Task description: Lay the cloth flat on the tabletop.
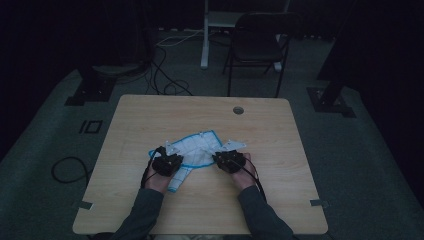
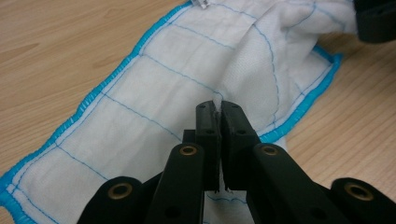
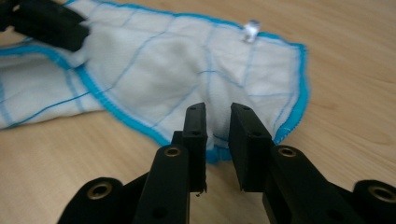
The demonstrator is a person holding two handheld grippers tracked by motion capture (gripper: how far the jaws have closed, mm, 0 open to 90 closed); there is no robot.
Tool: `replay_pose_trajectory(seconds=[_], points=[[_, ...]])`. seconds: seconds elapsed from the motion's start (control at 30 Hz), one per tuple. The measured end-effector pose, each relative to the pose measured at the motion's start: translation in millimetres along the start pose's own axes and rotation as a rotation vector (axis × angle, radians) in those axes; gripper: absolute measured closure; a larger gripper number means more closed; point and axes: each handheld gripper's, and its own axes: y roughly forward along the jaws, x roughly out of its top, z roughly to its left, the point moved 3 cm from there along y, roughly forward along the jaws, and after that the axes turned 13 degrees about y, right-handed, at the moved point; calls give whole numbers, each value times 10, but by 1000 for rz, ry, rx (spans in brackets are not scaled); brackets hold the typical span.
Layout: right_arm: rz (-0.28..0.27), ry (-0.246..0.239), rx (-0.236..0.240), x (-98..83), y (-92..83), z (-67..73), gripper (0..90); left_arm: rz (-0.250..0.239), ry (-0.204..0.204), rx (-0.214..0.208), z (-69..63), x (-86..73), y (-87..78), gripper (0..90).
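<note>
While the room stays dim, the wooden desk (image 1: 150, 120) is the biggest thing to take bearings from, and the white cloth with the blue edge (image 1: 197, 150) lies on its near half, a little toward the person, well short of the round cable hole (image 1: 238, 110) at the desk's far side. It is a thin, quilted rag, and I'd judge it very light, soft and floppy: it folds on itself, bunches where it is pinched, and will sag from whatever point lifts it. It looks neither slippery nor breakable. The stitched blue hem looks the firmest place to grip, best at two corners set apart so the cloth hangs flat.

Its long axis runs slantwise across the desk, from the near left, where a narrow tail sticks out toward the person, up to the far right, where the wider folded part ends near a small tag (image 3: 251, 30).

Over the cloth's left part, the left hand-held gripper (image 2: 218, 105) is closed tight on a raised pinch of white fabric. At the cloth's right edge, the right hand-held gripper (image 3: 218, 112) stands partly open, a hemmed corner lying in the gap, the pads not pressing it.
</note>
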Motion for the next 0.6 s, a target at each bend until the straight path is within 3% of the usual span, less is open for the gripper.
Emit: replay_pose_trajectory(seconds=[0.17, 0.3, 0.43, 0.6], points=[[-60, 59, -56, 48, -72, -97, 748, 7, -8, -1, 16, -27, 25, 868], [-92, 59, -71, 72, -126, -105, 708, 8, -11, 0, 20, -26, 24, 863], [-123, 66, -56, 105, -182, -95, 710, 5, -8, 3, 36, -20, 7, 854], [-91, 31, -16, 83, -141, -38, 796, -31, -17, 20, 91, 29, -109, 789]])
